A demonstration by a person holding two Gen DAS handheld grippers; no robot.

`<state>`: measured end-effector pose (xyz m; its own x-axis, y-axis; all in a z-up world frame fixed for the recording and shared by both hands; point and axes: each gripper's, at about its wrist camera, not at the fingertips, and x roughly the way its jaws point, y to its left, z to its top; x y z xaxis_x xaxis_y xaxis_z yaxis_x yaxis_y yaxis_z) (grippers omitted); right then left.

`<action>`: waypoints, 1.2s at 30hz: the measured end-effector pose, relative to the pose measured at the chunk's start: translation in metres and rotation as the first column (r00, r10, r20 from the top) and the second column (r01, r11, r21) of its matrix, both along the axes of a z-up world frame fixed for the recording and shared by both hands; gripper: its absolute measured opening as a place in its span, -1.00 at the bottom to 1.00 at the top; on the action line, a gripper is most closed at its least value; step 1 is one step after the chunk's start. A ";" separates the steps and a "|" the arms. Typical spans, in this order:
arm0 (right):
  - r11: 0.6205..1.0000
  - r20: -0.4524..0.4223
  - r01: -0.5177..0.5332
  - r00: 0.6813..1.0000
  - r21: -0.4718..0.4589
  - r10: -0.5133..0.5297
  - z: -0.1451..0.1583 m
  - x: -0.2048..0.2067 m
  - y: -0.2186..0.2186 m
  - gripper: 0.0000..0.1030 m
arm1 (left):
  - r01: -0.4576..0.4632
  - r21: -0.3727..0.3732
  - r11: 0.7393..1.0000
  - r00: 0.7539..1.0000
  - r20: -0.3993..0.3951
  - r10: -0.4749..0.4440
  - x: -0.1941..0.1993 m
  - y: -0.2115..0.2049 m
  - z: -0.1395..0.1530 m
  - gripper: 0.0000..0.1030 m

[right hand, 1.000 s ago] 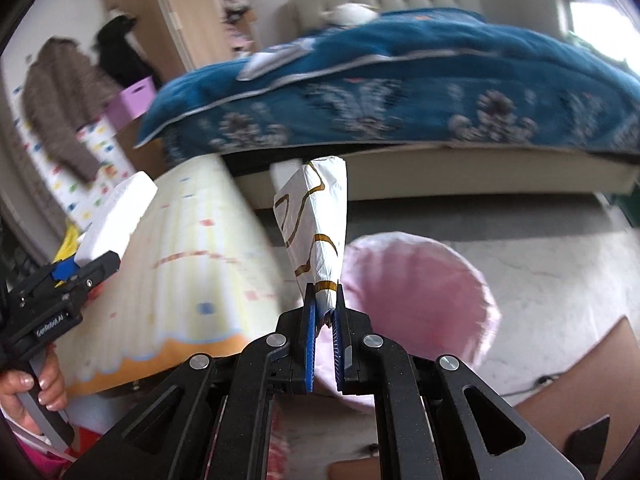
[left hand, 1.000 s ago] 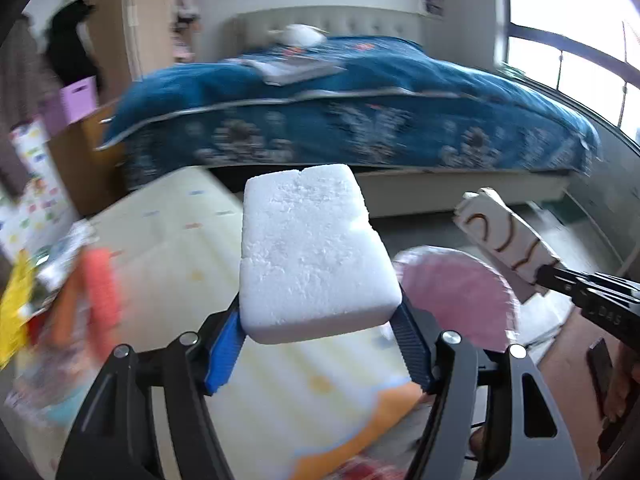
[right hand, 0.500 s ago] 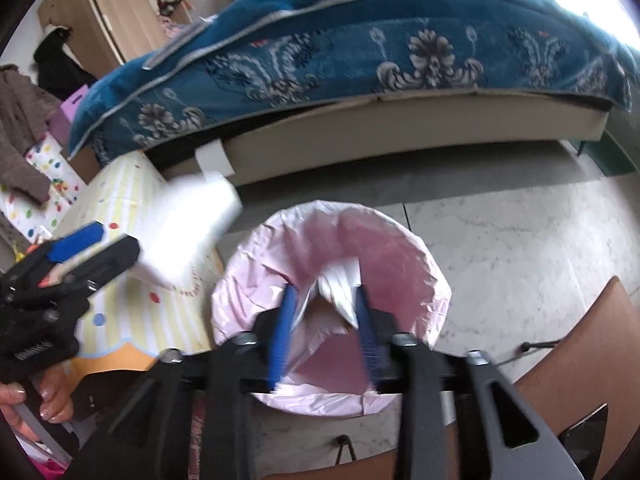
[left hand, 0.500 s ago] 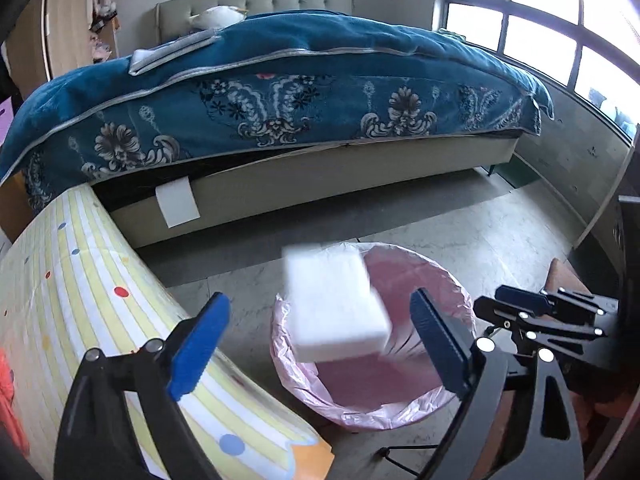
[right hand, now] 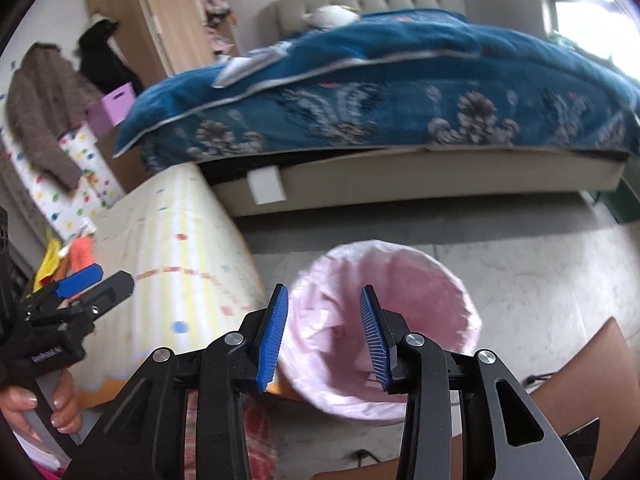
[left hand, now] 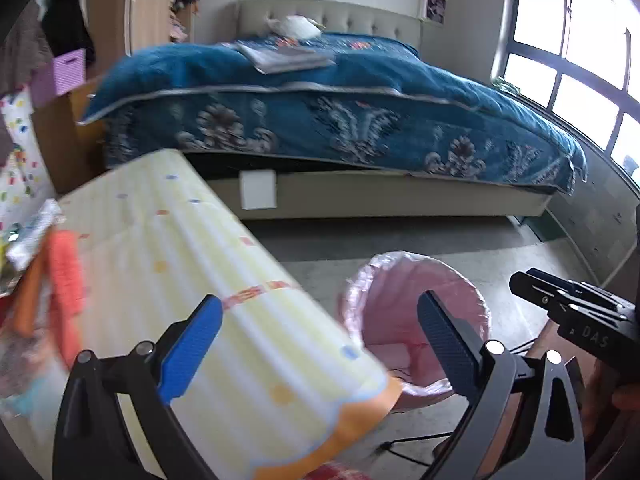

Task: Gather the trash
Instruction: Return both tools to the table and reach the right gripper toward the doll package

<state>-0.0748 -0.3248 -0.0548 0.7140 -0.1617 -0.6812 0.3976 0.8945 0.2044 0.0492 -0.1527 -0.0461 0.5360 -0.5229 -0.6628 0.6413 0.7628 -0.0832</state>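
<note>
A: Bed first, with a blue floral quilt, filling the far side of the room beyond the pink-lined trash bin.

B: And nearer than that?

A: Left of the bin, touching its rim in the left wrist view, is a table under a yellow striped cloth. On the far-left end of that cloth, well away from the bin, lies a blurred heap of orange, yellow and white clutter.

B: Where is the trash itself?

A: Pale crumpled pieces lie inside the bin, low against its liner; their shapes are too blurred to name.

B: The tools?

A: The left gripper hangs over the table corner beside the bin, its jaws opening to full spread with nothing between them. The right gripper sits directly above the bin mouth, jaws partly apart and empty. A hand holds the left tool's handle, left of the bin.
</note>
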 end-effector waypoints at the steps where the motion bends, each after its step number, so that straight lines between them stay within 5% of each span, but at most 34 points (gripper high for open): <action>1: 1.000 0.011 -0.022 1.000 -0.011 0.022 0.006 0.000 0.011 -0.24 | -0.010 -0.003 1.000 1.000 0.007 0.010 -0.002 0.008 0.003 0.85; 12: 0.943 0.028 -0.310 0.949 -0.121 0.315 0.040 0.032 0.133 -0.14 | -0.260 -0.025 0.965 0.963 0.069 0.261 -0.022 0.142 0.032 0.86; 20: 0.819 -0.033 -0.540 0.838 -0.192 0.545 0.037 0.068 0.234 -0.04 | -0.512 0.022 0.859 0.855 0.106 0.507 -0.026 0.252 0.031 0.86; 28: 0.718 -0.100 -0.660 0.748 -0.222 0.656 0.025 0.094 0.301 0.03 | -0.645 0.056 0.762 0.764 0.035 0.644 -0.016 0.326 0.005 0.86; 36: 0.673 -0.161 -0.704 0.709 -0.228 0.687 0.007 0.123 0.335 0.04 | -0.648 0.070 0.759 0.761 0.018 0.648 -0.002 0.341 -0.003 0.86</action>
<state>0.0478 0.0100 -0.0476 0.6524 0.1945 -0.7325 -0.3578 0.9311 -0.0715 0.0467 0.1880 -0.0492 0.7256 -0.0064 -0.6881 -0.0086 0.9998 -0.0184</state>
